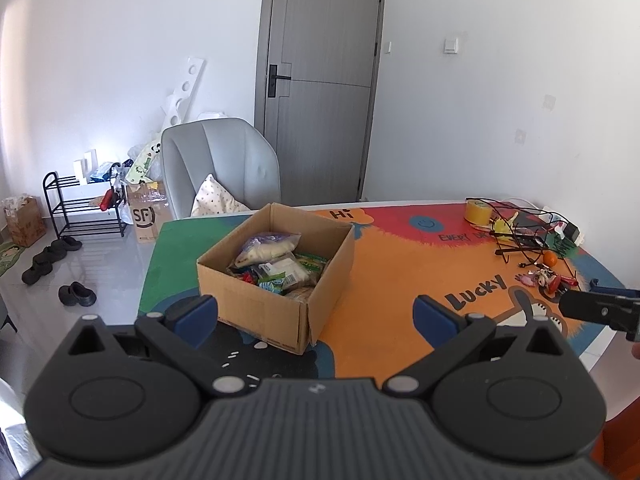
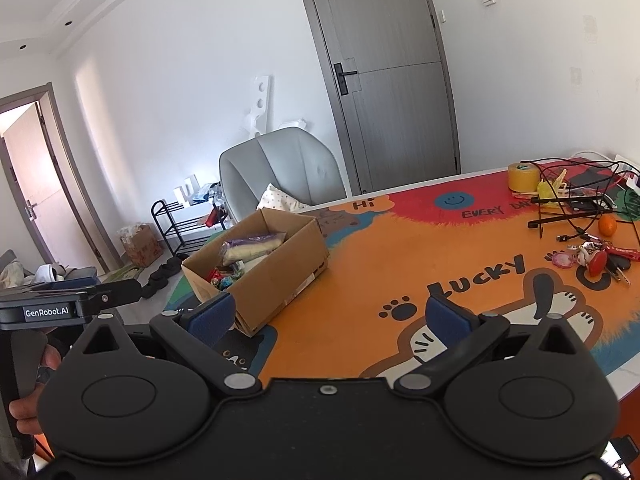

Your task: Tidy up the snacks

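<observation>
Box top: the cardboard box (image 1: 276, 300) stands open, flaps out of the way, snack packets (image 1: 276, 260) inside.
Table middle: bare mat (image 2: 400, 256).
Far right: cables (image 2: 568, 200), tape roll (image 2: 524, 176), keys (image 2: 596, 260), perhaps tangled.

Tablecloth (image 2: 360, 280) reads "LUCKY", "Hi"; left gripper (image 2: 48, 312) reads "GenRobot.AI".

Left tongs (image 1: 316, 316) spread wide, empty, above the colourful tabletop (image 1: 400, 280). Open cardboard box (image 1: 276, 304) just ahead holds snack packets (image 1: 276, 260). Right tongs (image 1: 600, 306) at right edge, near keys (image 1: 544, 280).
</observation>
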{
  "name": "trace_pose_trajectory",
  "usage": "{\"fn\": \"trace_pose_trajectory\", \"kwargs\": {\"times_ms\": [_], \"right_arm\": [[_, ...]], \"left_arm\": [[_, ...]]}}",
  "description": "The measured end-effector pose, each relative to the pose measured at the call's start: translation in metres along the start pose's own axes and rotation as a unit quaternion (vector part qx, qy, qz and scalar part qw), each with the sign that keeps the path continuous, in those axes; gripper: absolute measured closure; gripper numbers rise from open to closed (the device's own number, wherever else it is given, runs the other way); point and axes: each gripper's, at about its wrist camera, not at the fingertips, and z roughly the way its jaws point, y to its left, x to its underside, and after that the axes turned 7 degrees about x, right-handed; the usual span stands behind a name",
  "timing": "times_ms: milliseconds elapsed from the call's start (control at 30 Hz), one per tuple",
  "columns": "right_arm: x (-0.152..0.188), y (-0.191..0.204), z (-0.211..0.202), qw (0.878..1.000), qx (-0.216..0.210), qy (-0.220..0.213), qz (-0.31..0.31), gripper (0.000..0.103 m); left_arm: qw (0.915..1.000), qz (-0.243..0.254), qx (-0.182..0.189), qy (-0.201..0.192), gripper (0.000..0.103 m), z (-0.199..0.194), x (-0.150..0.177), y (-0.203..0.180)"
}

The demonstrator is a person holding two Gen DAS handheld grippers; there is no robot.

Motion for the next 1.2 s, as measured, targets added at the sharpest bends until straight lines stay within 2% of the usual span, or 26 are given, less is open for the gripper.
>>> {"fn": "trace_pose_trajectory", "kwargs": {"times_ms": [1200], "right_arm": [[-0.0009, 0.0052, 0.0003, 1.0, 0.011, 0.005, -0.016, 0.0]], "left_arm": [[0.9998, 0.012, 0.016, 0.003, 0.0, 0.0, 0.005, -0.0065]]}}
